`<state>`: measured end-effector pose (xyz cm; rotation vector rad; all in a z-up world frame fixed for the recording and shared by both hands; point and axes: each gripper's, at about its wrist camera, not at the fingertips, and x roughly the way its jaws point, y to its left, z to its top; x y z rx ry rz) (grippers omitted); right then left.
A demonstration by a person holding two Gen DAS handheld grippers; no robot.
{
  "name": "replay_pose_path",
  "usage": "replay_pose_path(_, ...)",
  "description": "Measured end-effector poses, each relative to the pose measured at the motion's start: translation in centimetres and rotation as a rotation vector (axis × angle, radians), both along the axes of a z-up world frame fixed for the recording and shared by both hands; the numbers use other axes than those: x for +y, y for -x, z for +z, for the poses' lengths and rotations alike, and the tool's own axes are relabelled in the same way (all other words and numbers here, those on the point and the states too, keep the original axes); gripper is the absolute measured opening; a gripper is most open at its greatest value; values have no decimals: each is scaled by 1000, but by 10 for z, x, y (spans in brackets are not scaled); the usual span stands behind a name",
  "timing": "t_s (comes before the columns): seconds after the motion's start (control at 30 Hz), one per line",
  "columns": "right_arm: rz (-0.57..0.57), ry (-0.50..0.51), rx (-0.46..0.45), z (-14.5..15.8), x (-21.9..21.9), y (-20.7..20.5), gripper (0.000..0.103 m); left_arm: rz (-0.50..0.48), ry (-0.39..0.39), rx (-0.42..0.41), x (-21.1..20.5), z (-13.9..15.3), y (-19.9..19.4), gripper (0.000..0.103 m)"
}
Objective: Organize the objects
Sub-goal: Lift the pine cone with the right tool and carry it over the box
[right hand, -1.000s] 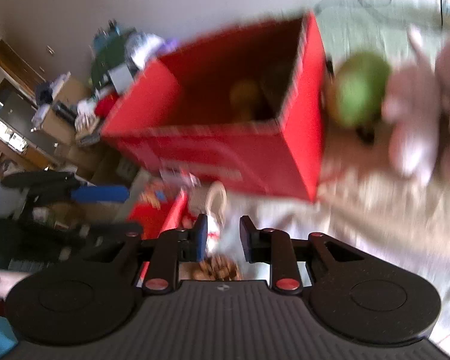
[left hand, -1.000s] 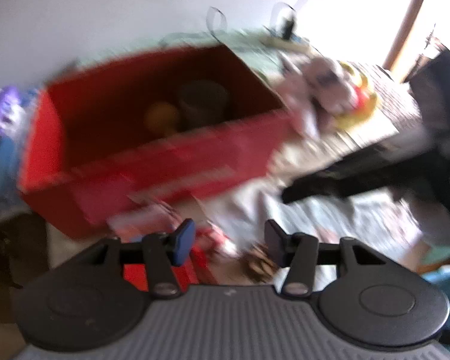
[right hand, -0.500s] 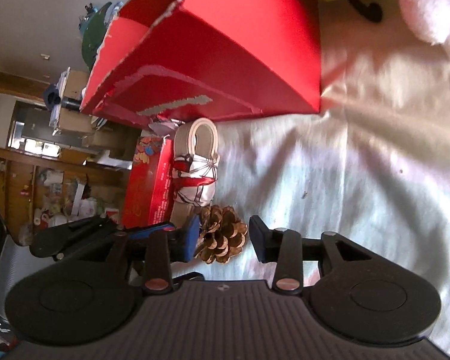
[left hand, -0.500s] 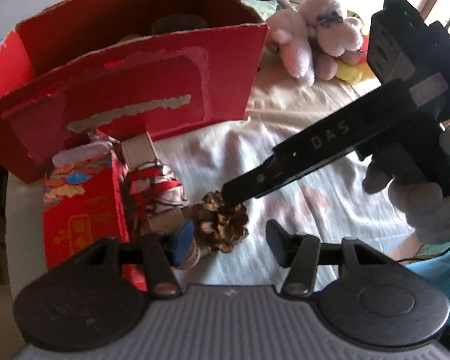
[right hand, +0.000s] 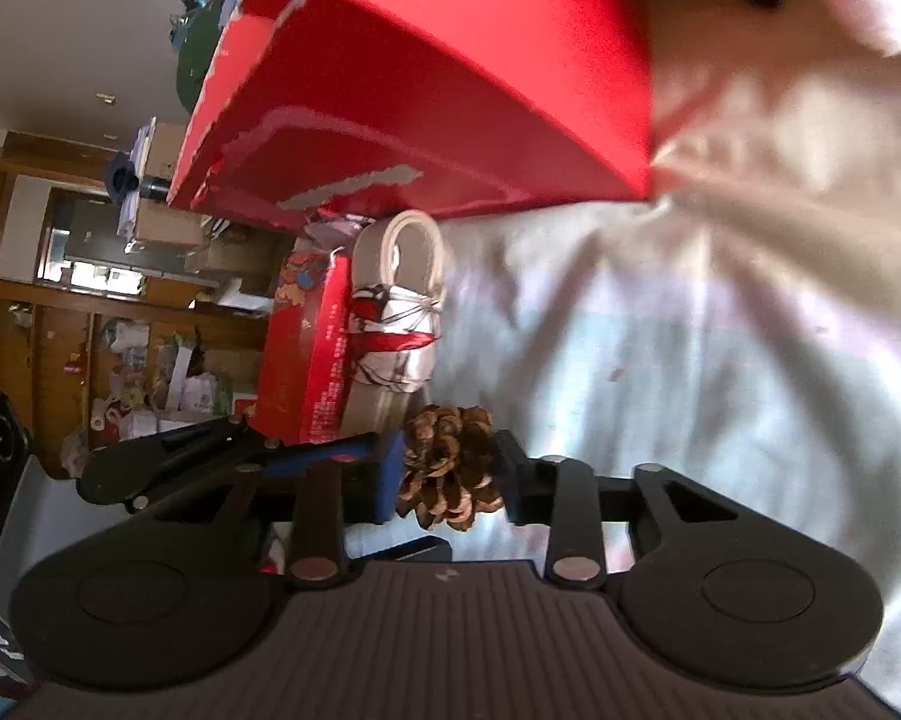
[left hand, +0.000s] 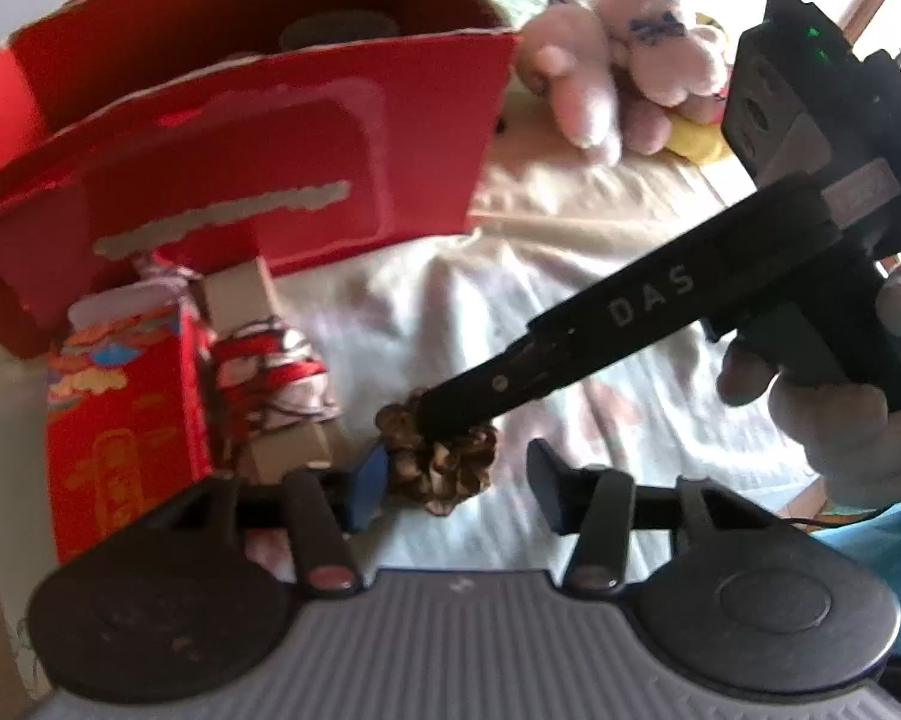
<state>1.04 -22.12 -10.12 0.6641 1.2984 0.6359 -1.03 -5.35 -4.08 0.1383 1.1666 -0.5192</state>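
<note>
Pinecone (right hand: 450,468), brown and woody with open, curling scales paler at their tips, lies on the pale wrinkled cloth (right hand: 690,360) near its edge. The right gripper (right hand: 450,480) has just been closing and both pads press its sides. The left gripper (left hand: 456,480) has also been narrowing; its blue pad sits just beside the cone, the other pad apart from it. A ribbon-wrapped beige bundle (left hand: 270,372) and a small red printed carton (left hand: 126,414) stand just beyond, before the big open red cardboard box (left hand: 282,150).
</note>
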Motion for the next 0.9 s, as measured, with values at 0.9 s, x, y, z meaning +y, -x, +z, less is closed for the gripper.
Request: replay_pose_path(0.9, -110, 222, -564, 169, -22, -47, 33, -108, 198, -458, -20, 148, -50, 48)
